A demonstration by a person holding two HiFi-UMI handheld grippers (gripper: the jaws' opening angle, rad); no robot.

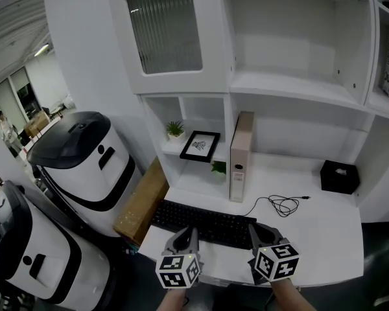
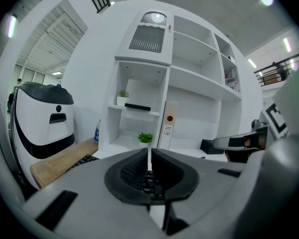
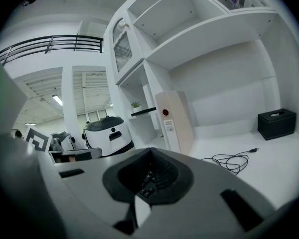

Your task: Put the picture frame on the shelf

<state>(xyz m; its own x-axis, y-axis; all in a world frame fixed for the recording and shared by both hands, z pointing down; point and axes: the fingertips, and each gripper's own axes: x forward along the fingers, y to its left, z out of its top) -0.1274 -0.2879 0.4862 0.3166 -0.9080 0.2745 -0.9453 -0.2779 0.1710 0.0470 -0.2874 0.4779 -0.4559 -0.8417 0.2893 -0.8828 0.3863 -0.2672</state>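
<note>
The black picture frame (image 1: 200, 146) leans on the small middle shelf (image 1: 175, 149) of the white cubby, beside a little green plant (image 1: 175, 129). From the left gripper view the frame (image 2: 137, 107) shows only as a dark bar on that shelf. Both grippers hang low over the desk's front edge, far from the frame. My left gripper (image 1: 189, 232) (image 2: 149, 152) has its jaws together with nothing between them. The right gripper (image 1: 257, 229) (image 3: 149, 152) also looks shut and empty. Both sit just above the black keyboard (image 1: 204, 223).
A tall beige binder (image 1: 241, 155) stands right of the cubby, with a second plant (image 1: 219, 168) beside it. A coiled cable (image 1: 282, 205) and a black box (image 1: 340, 176) lie on the white desk (image 1: 324, 238). White machines (image 1: 84, 161) and a wooden board (image 1: 142, 203) stand left.
</note>
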